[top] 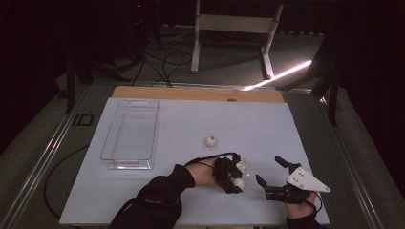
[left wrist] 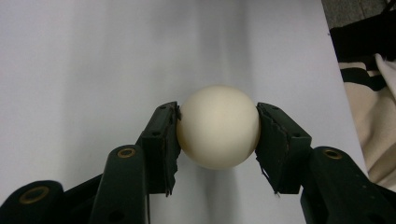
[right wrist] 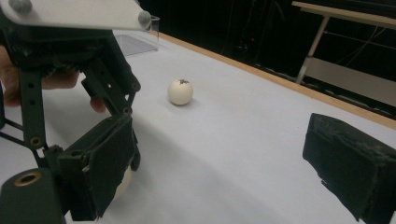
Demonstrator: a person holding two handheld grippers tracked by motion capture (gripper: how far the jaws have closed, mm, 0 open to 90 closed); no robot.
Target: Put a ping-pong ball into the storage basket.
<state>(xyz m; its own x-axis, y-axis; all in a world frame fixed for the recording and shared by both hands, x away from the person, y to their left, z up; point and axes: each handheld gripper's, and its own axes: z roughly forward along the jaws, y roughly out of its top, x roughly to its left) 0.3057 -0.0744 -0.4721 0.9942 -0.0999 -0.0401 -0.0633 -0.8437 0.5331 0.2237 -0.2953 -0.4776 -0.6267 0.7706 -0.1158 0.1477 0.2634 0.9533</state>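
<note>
From above, my left gripper (top: 232, 177) clamps a white ball (top: 238, 183) near the table's (top: 267, 124) front edge; my right gripper (top: 271, 177) gapes just beside it.

Left gripper view: the ball sits squeezed between both pads.

Right gripper view: a second ball (right wrist: 180, 91) lies ahead, dark-marked. No writing readable.

Dark room, grey carpeted floor (top: 229, 67), white-framed furniture legs (top: 196, 43) at the far side, black cables (top: 165, 64) trailing on the floor, bright diagonal light strip (top: 282, 75), white surface (top: 267, 129) with wooden far edge (top: 191, 93), black stands at both sides.
</note>
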